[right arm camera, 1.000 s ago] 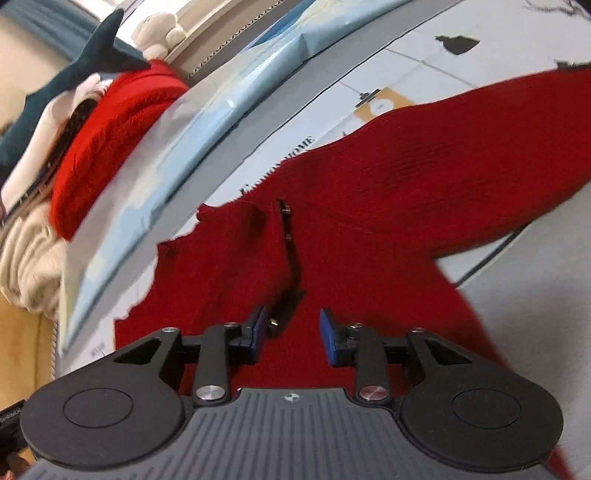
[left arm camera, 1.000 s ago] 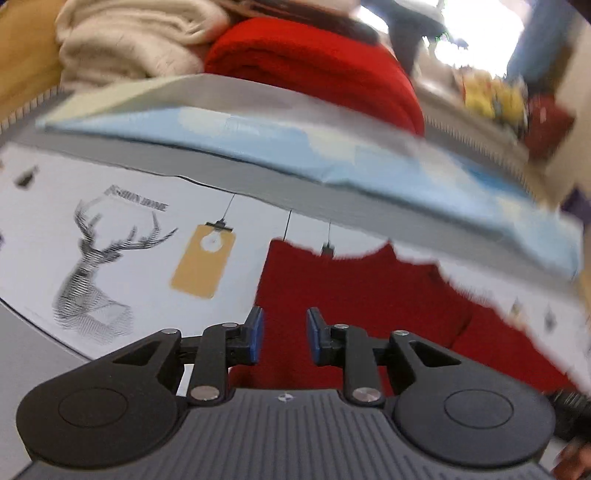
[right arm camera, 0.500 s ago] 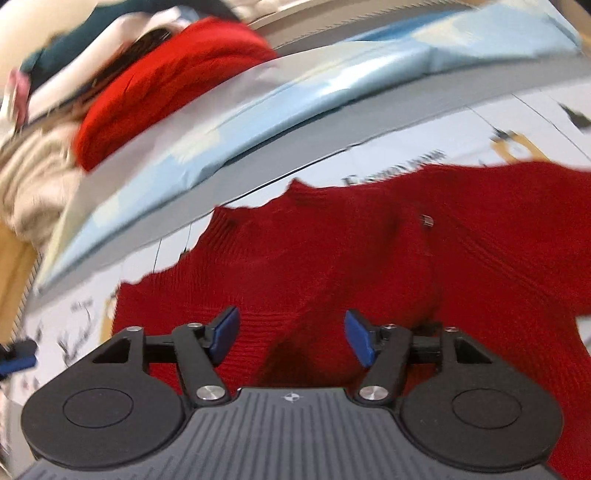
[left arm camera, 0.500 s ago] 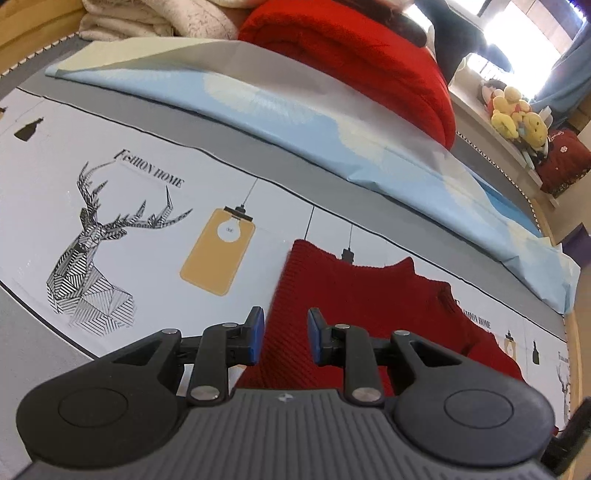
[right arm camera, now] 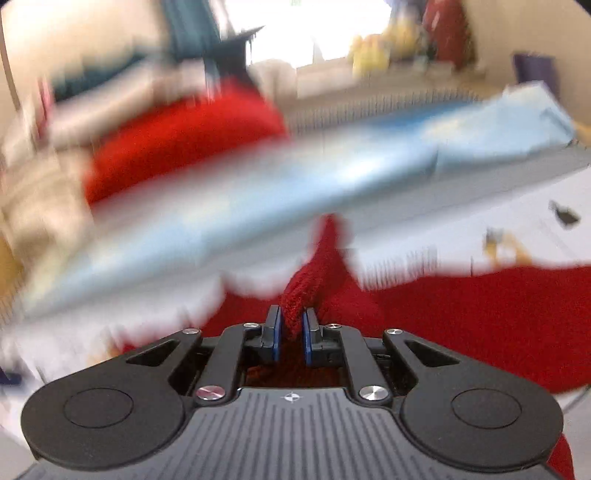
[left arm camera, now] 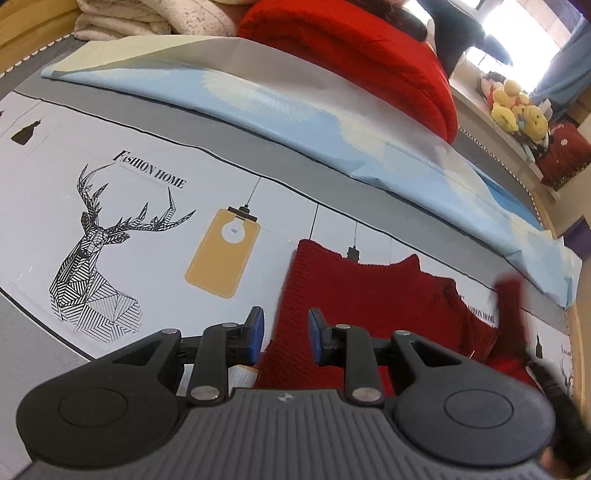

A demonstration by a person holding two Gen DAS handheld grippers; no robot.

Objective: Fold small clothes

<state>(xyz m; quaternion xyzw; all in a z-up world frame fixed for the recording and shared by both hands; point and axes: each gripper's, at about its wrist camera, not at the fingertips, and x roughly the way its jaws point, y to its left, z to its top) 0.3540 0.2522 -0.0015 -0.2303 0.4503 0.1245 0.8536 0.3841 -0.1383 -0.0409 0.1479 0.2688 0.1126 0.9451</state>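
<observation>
A small dark red knit sweater [left arm camera: 362, 291] lies spread on a printed white and grey sheet [left arm camera: 155, 236]. My left gripper [left arm camera: 283, 334] is open and empty, hovering over the sweater's left edge. My right gripper [right arm camera: 291, 334] is shut on a bunched fold of the red sweater [right arm camera: 461, 317] and lifts it up off the sheet; this view is motion-blurred. In the left wrist view the lifted part shows as a blurred red strip [left arm camera: 511, 314] at the far right.
A long light blue folded cloth [left arm camera: 295, 114] lies across the sheet behind the sweater. Behind it are a bright red blanket [left arm camera: 354, 48] and a cream blanket [left arm camera: 155, 18]. Yellow plush toys [left arm camera: 517, 110] sit on a ledge at the back right.
My right gripper has closed on a fold of the red sweater and raised it, swinging fast. My left gripper has stayed open and shifted slightly over the sweater's left edge.
</observation>
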